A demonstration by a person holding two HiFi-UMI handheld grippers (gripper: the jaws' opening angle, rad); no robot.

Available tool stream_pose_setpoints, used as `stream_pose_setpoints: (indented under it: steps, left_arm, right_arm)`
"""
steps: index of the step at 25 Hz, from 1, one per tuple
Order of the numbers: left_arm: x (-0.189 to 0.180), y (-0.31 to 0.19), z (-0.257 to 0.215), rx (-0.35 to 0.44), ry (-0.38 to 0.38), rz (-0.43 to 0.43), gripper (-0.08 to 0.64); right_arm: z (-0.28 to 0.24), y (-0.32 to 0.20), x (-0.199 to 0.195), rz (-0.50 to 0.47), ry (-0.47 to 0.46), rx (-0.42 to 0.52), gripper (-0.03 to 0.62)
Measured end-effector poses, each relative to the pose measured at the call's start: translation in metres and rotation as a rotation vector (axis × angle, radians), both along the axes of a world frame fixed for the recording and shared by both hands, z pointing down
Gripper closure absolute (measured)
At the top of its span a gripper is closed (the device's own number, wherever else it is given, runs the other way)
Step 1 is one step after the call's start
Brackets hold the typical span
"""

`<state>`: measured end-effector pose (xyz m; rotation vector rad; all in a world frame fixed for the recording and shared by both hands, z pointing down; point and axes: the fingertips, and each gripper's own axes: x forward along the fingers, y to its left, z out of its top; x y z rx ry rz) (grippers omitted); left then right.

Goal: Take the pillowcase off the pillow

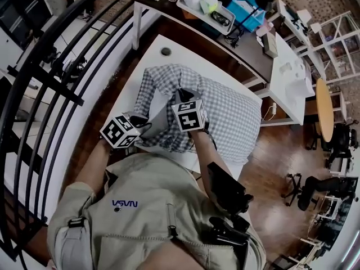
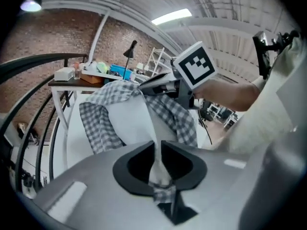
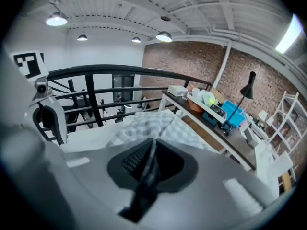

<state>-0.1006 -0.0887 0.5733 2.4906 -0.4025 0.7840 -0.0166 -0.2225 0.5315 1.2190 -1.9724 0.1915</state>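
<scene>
White table (image 1: 191, 58): L gripper (image 2: 157, 159) jaws clamp pillow (image 2: 129, 123); R gripper (image 3: 149, 162) jaws clamp pillowcase (image 1: 230, 117).

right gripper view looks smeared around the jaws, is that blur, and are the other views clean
Right gripper view: jaws smeared, brick wall sharper. Left gripper view: pillowcase crisp, ceiling strip light glares. Head view: fisheye bends the railing, corners dark.

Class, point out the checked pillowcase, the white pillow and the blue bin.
Grey-checked fabric pillowcase (image 1: 230, 114): head view, flat middle.
White pillow (image 2: 127, 121): left gripper view, bared face.
Blue plastic bin (image 1: 251, 21): head view, near wall.
</scene>
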Motion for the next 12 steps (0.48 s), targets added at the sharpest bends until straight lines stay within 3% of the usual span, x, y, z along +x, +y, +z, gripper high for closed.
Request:
stream_pose_setpoints:
  steps: [2,5,8,12]
  left_arm:
    - [-0.011,0.003,0.003,-0.011,-0.068,0.064,0.508]
    - [-0.027,-0.007,-0.006,0.027,-0.118,0.053,0.518]
    - [-0.03,-0.036,-0.025,0.101,-0.068,-0.073,0.508]
    - [-0.009,-0.077,-0.032,0.156,0.059,-0.217,0.349]
  right_arm:
    - [0.001,0.004,-0.003,-0.011,-0.001,-0.004,0.568]
    - [0.0,0.008,-0.007,-0.028,-0.007,-0.008,0.568]
    - [-0.002,0.01,-0.007,-0.036,-0.017,-0.003,0.569]
    - [-0.006,0.011,-0.006,-0.029,-0.042,0.004,0.571]
